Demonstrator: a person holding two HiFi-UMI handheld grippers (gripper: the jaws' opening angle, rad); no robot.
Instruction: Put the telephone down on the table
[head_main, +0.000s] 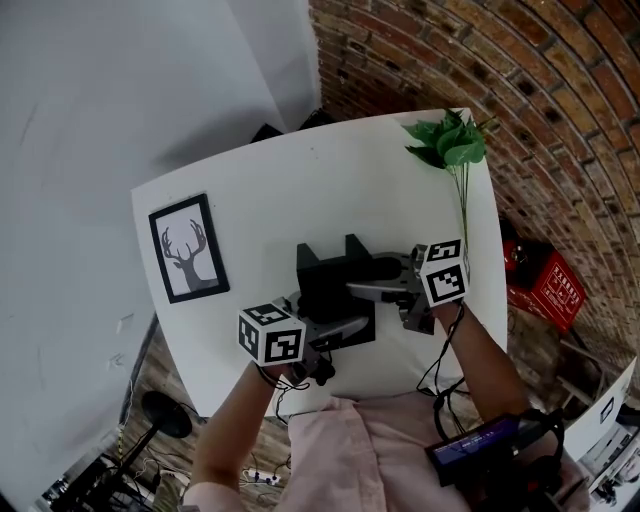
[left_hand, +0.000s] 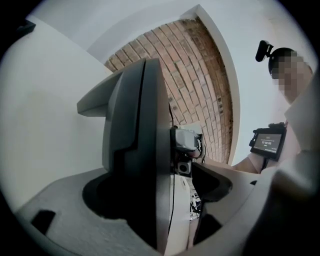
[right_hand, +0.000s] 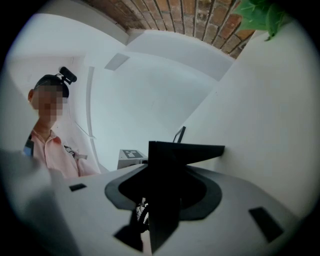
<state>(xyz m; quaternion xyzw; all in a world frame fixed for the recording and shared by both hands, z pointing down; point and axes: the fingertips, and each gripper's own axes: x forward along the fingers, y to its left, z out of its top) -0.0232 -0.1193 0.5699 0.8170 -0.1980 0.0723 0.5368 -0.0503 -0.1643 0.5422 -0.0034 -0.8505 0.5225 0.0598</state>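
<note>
While near worktop's (head_main: 300, 185) 6 o'clock edge: telephone (head_main: 322, 285)
Left claw (head_main: 345, 328) apart, right claw (head_main: 375, 288) clamped on it; picture frame (head_main: 188, 248) 9 o'clock.

The telephone (head_main: 335, 290) was black, the table (head_main: 260, 180) plain white, and the black picture frame (head_main: 188, 248) held a grey stag's head on white. The plant (head_main: 450, 140) had bright green leaves, the wall (head_main: 500, 60) reddish-brown bricks with pale joints, and the box (head_main: 545, 288) was red with white marks. The left gripper (head_main: 350, 325) and the right gripper (head_main: 365, 280) were grey, each cube patterned in black-and-white squares, and the person's shirt (head_main: 370, 440) was pale pink
</note>
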